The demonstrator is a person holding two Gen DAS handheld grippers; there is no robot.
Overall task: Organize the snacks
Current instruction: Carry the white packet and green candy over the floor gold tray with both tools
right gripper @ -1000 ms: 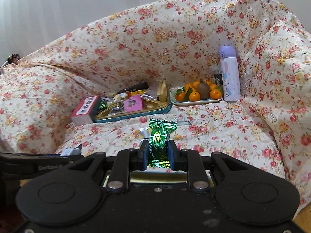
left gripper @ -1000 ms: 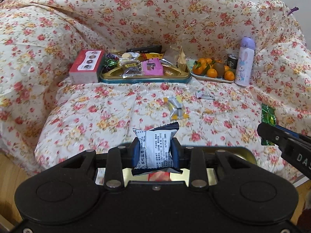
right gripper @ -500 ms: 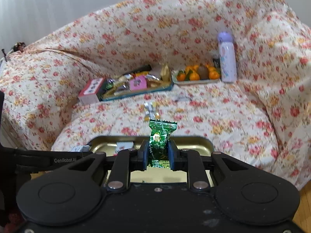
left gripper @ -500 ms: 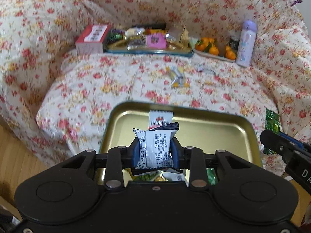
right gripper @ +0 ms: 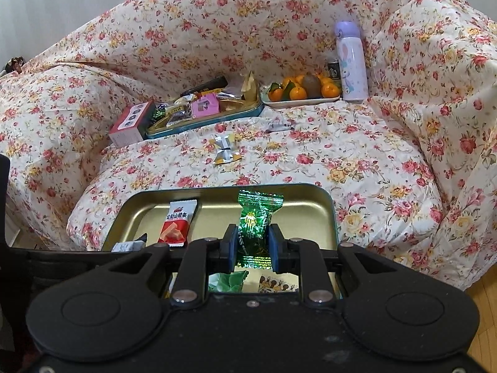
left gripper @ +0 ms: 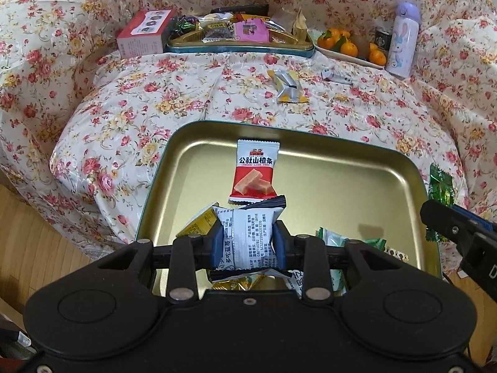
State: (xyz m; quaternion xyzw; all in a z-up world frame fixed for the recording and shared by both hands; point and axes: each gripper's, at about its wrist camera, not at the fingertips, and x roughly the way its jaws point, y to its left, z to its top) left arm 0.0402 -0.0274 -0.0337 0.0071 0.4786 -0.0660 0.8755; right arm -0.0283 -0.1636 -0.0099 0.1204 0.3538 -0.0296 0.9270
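Observation:
My left gripper point(left gripper: 248, 241) is shut on a white-and-black snack packet point(left gripper: 250, 233) and holds it over the near part of a gold tin tray point(left gripper: 357, 183). In the tray lie a red-and-white hawthorn bar packet point(left gripper: 255, 171), a yellow packet point(left gripper: 200, 223) and green-white packets point(left gripper: 334, 239). My right gripper point(right gripper: 252, 248) is shut on a green foil candy point(right gripper: 256, 220) above the same tray point(right gripper: 310, 205). The right gripper with its green candy point(left gripper: 439, 186) shows at the right edge of the left wrist view.
On the floral sofa cover lie a silver-yellow wrapper point(left gripper: 289, 88) and a small white packet point(left gripper: 337, 76). At the back stand a second tin full of snacks point(left gripper: 239, 42), a red box point(left gripper: 144, 32), a plate of oranges point(left gripper: 351, 46) and a lilac bottle point(left gripper: 402, 39). Wooden floor shows at the left point(left gripper: 40, 236).
Both grippers have pulled back and tilted down with their snacks still held. The gold tray and the packets in it have come into full view below them.

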